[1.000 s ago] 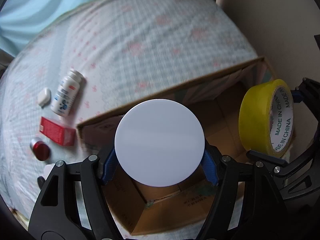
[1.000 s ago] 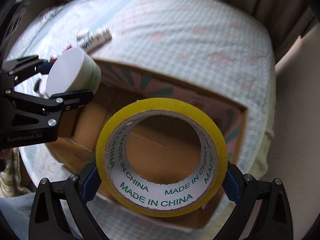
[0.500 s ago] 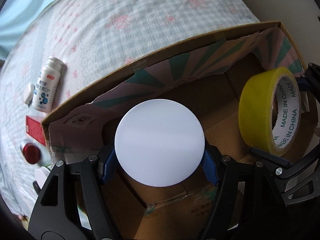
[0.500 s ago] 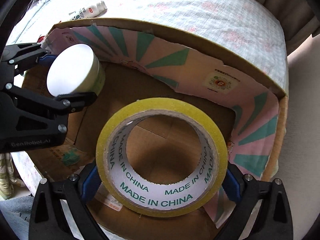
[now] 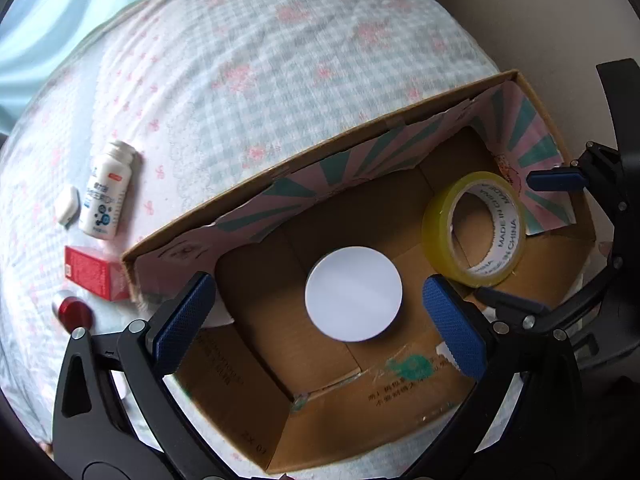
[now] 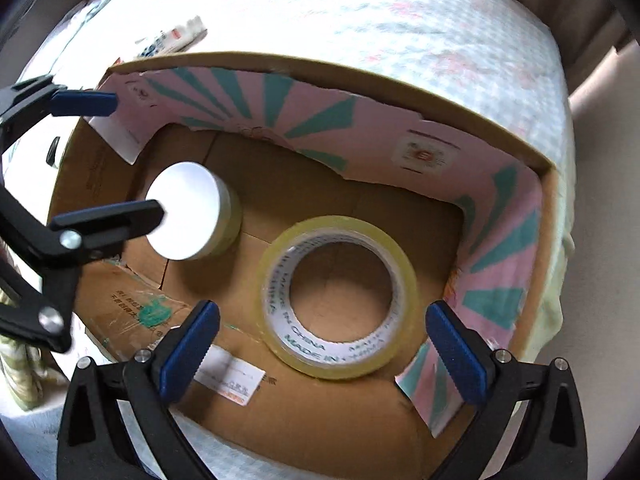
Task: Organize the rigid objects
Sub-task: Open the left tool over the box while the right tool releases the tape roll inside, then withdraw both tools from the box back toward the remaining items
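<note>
Task partly done. Cardboard box [image 5: 404,432] on bed [image 5: 240,80] holds white-lidded jar [image 5: 353,299] and yellow tape roll [image 6: 340,298] — both resting on box floor, apart. Left hand-held gripper [image 5: 320,320] wide, empty; right hand-held gripper [image 6: 322,350] wide, empty, above box. Left outside on bed: white bottle [image 5: 106,196], red box [image 5: 94,273], red cap [image 5: 74,312], small white piece [image 5: 67,206] — likely next.
</note>
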A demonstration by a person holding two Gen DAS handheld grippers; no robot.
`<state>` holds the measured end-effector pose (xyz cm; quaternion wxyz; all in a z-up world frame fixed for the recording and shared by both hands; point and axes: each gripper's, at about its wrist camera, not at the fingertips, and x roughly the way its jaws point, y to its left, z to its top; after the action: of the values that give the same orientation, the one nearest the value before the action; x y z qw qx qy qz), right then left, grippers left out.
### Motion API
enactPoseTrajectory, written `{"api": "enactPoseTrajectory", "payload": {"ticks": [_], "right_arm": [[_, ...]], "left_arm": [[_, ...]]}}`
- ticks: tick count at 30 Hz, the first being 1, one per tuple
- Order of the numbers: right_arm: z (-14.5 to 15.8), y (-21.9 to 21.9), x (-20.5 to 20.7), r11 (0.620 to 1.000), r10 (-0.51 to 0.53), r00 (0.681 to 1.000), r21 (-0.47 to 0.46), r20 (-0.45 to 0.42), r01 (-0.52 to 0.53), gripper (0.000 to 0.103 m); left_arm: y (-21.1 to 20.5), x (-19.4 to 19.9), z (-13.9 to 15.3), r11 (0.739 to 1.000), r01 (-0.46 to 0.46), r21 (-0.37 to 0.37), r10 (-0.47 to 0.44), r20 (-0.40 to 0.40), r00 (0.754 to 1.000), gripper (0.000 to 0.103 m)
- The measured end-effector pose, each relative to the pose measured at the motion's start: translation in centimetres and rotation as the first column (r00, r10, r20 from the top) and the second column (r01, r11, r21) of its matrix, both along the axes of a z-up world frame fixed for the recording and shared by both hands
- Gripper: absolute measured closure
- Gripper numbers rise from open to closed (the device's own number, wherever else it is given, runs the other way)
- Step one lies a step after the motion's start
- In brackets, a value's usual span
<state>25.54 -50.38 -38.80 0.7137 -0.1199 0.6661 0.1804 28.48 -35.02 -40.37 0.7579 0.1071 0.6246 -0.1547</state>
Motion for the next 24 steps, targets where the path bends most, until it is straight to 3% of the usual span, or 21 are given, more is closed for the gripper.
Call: {"api": "enactPoseTrajectory", "payload": {"ticks": [12,24], "right_arm": [[5.5,-0.1,-0.4,1.0,-0.024,0.998,-0.004,0.066,0.024,0.0],[13.1,3.3,-3.6,0.999,-0.036,0.981,-0.008,0.193,0.038,0.0]], "left_arm": [[0.7,-1.9,5.4,1.0,-0.021,-0.02,0.022,0.059,0.998,0.0],[6.4,-6.5,15.2,0.993,-0.102,-0.054,0.111,0.191,0.975,0.0]]}}
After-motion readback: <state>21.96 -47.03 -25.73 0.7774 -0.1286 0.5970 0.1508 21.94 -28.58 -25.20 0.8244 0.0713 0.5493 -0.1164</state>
